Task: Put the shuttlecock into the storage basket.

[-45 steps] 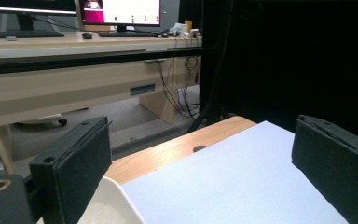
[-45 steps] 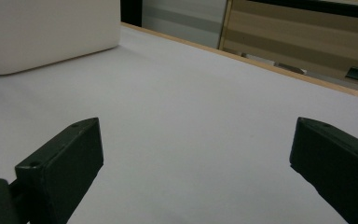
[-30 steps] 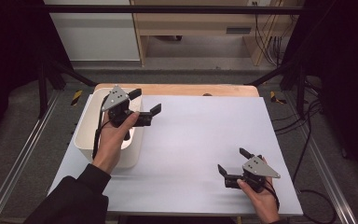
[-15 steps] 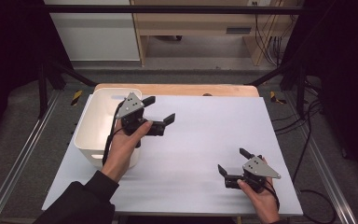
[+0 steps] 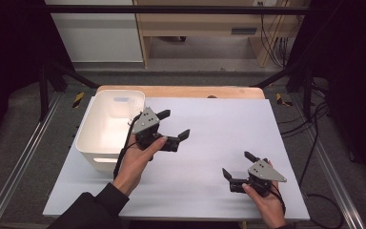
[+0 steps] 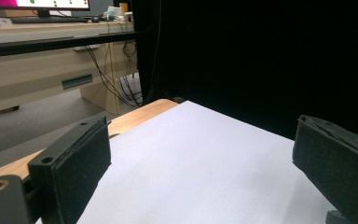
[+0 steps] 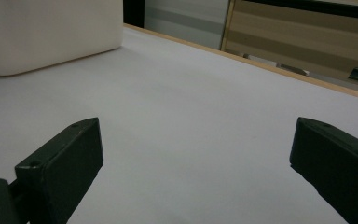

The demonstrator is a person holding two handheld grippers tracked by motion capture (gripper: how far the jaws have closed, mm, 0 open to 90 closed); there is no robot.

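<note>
Across the middle of the high view lies a white sheet [image 5: 219, 143] covering a wooden table [image 5: 181, 91], whose bare strip shows along the far edge. On the sheet's far left corner stands a white rectangular bin [image 5: 91, 139], open at the top, with nothing to be made out inside it. Just beside the bin's right wall, a person's left hand [image 5: 134, 162], coming out of a dark sleeve [image 5: 93, 210], holds the left gripper [image 5: 173, 125] above the sheet; its grey three-cornered plate faces up and its two black jaws stand wide apart, pointing to the right and slightly away, with nothing between them. In the left gripper view that gripper [image 6: 200, 158] shows the same spread jaws over bare white sheet, with the table's wooden edge and a desk beyond. Well apart from it, near the sheet's near right corner, the right hand [image 5: 264, 202] holds the right gripper [image 5: 237, 165] low over the sheet, jaws also wide apart and empty, aimed to the left and away. The right gripper view has its gripper [image 7: 196, 154] looking along the sheet toward the bin's near corner at upper left.
</note>
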